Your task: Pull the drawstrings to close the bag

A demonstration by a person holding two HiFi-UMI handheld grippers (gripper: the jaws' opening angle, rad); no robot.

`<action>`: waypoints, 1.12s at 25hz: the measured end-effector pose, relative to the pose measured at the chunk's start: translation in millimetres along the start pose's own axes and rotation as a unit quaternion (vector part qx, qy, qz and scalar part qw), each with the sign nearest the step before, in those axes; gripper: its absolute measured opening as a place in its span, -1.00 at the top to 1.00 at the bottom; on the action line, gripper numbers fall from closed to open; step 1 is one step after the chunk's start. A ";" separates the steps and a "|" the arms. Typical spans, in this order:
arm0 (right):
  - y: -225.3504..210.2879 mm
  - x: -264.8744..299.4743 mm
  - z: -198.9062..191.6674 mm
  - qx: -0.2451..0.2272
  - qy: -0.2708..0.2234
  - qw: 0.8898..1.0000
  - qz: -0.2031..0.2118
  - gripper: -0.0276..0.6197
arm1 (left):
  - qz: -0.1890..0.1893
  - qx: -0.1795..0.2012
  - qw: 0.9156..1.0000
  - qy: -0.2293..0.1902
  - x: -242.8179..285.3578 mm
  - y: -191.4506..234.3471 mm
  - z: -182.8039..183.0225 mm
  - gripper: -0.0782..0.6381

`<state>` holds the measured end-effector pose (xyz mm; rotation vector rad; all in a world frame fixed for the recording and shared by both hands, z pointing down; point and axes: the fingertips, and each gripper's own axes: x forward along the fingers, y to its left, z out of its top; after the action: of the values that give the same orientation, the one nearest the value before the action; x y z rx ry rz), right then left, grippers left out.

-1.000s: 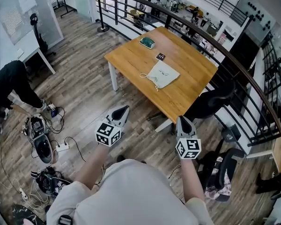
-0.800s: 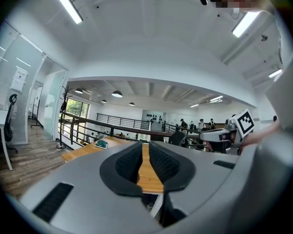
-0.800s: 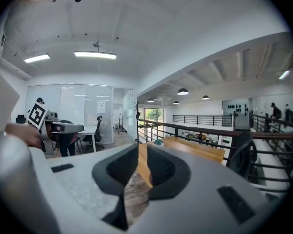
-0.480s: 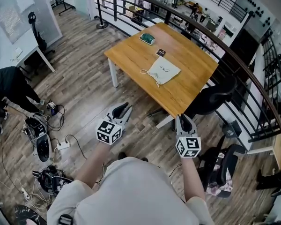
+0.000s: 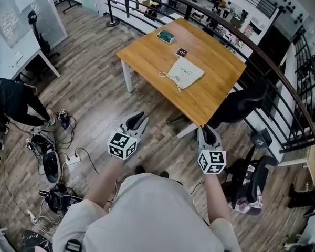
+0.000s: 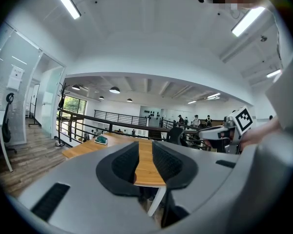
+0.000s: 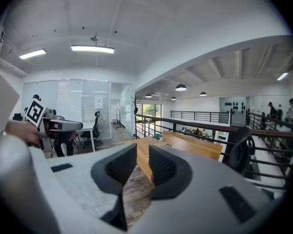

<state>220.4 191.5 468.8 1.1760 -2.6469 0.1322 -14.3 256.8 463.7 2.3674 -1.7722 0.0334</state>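
Both grippers are in the air in front of me, over the wood floor (image 5: 94,98) and well short of the table (image 5: 147,56). They sit side by side and apart, both aimed roughly level at it.

Left gripper (image 5: 138,118): the jaws have just been opening and now stand apart with a modest gap. Nothing is between them. In the left gripper view only the table's near end shows through the gap.

Right gripper (image 5: 206,132): the jaws are apart with a narrow gap, and it's empty. The right gripper view shows just floor and table through it.

Bag (image 5: 186,72): pale cloth, lying flat near the middle of the table, well away from both grippers. The drawstrings (image 5: 164,76) trail loose on the wood off its near-left edge, and nothing is touching them.

Also on the table are a green thing (image 5: 165,35) near the far corner and a small black card (image 5: 181,52) between it and the bag. A black chair (image 5: 236,106) sits at the table's right side. There's a pile of gear (image 5: 48,164) on the floor to my left.
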 end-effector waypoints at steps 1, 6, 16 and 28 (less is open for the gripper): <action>1.9 1.8 -0.9 0.000 0.002 1.000 -0.001 0.72 | -0.001 0.000 1.000 0.001 -0.4 2.2 -0.8 0.56; 12.2 11.3 -2.9 0.001 0.006 1.000 -0.009 0.72 | -0.008 0.003 1.000 0.006 -2.5 15.5 -5.5 0.56; 32.6 28.4 -8.7 0.008 0.018 0.999 -0.031 0.72 | -0.028 0.007 0.999 0.019 -4.6 44.8 -13.0 0.56; 35.1 48.3 -19.5 0.019 0.034 0.998 -0.043 0.72 | -0.036 0.002 0.999 0.027 6.6 66.5 -20.9 0.56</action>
<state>166.8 183.9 500.5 1.2718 -2.5409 0.2057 -73.9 235.8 493.9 2.4068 -1.6641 0.0918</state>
